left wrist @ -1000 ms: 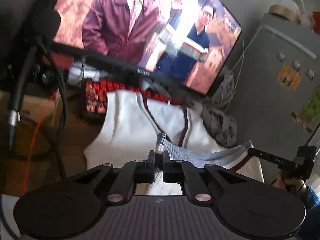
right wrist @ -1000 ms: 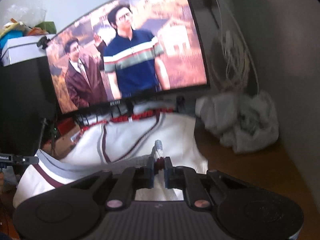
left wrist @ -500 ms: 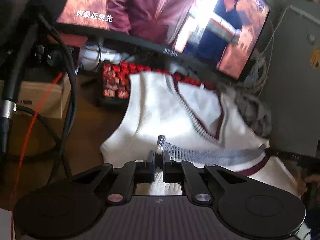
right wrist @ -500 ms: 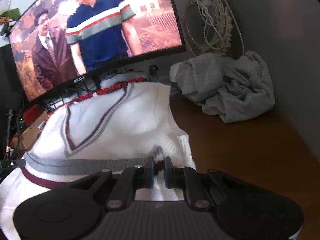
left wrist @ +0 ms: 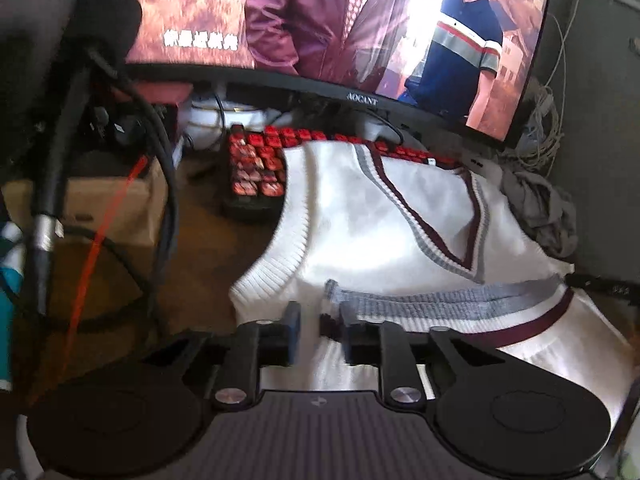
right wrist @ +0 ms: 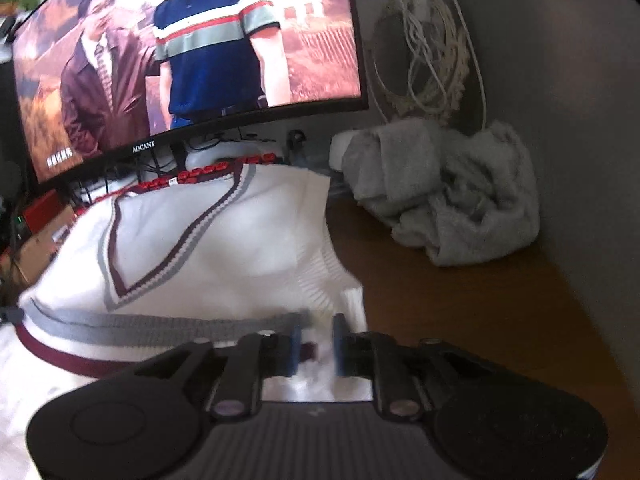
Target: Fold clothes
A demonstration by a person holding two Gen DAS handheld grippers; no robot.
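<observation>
Both grippers have just let go: the left gripper (left wrist: 318, 338) and right gripper (right wrist: 314, 346) now stand with fingers parted, holding nothing. The white vest (left wrist: 380, 224) lies on the counter (right wrist: 460, 300) in front of the monitor (right wrist: 180, 52), its hem (left wrist: 440, 300) dropped over its chest, so the first fold looks done.

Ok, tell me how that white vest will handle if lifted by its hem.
Probably floppy: the vest drapes over the keyboard and its folded-back hem lies in soft curves. Likely light and grippy, judging by the ribbed knit. Lifted by the left gripper and right gripper, it should sag between them.
</observation>
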